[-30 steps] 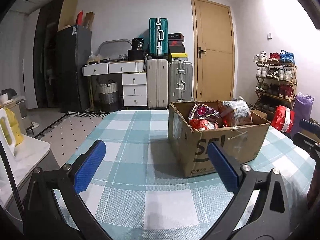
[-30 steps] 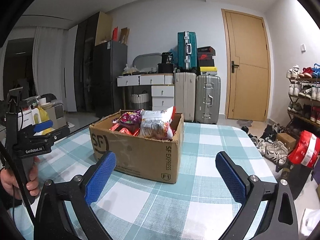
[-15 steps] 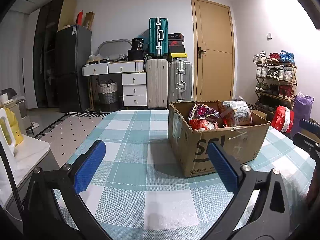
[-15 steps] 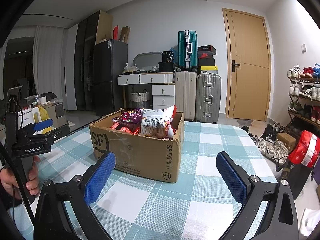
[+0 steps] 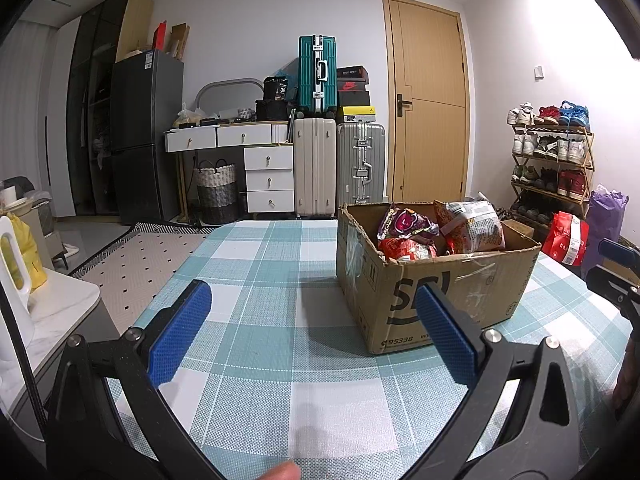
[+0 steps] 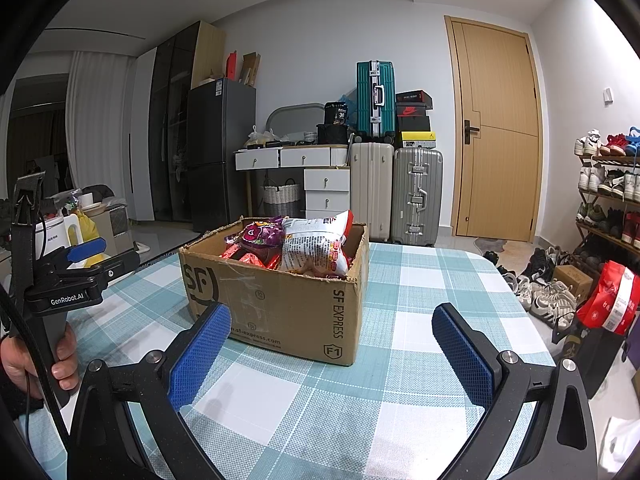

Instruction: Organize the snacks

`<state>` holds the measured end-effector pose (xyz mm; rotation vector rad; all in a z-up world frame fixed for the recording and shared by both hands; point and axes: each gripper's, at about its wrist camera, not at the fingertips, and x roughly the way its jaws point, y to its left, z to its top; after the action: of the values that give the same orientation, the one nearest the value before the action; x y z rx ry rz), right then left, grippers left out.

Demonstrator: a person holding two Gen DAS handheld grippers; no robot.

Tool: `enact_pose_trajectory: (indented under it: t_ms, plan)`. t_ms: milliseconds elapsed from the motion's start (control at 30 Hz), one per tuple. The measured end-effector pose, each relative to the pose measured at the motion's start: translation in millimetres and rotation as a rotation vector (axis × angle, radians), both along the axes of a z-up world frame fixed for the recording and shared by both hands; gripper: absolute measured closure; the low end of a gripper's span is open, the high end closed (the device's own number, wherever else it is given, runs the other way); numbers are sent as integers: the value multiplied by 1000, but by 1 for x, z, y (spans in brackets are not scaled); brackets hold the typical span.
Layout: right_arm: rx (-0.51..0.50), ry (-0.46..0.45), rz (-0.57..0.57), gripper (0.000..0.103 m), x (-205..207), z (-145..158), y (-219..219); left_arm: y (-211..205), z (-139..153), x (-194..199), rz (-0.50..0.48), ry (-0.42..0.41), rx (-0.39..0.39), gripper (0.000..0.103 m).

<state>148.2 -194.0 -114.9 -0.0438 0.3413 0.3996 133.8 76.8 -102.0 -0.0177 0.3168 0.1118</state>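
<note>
Left tool (image 5: 308,328) spread & empty w/ the snack box (image 5: 436,280) ahead-right toward the bench's (image 5: 256,264) far edge, right tool (image 6: 330,344) likewise spread & empty w/ box ahead-left, seemingly nearer, white bag (image 6: 316,246) topmost.

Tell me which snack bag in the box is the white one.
The big white snack bag covered in small print, leaning at the cardboard box end nearer the door. The purple bag and red packets beside it are coloured.
</note>
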Motion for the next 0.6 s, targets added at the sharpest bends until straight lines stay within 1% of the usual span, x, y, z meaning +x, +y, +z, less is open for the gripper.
enact_pose_trajectory:
  t_ms: [600]
  plan:
    - [0, 0, 0, 0, 0, 0, 0, 0, -1, 1, 0, -1, 0, 1]
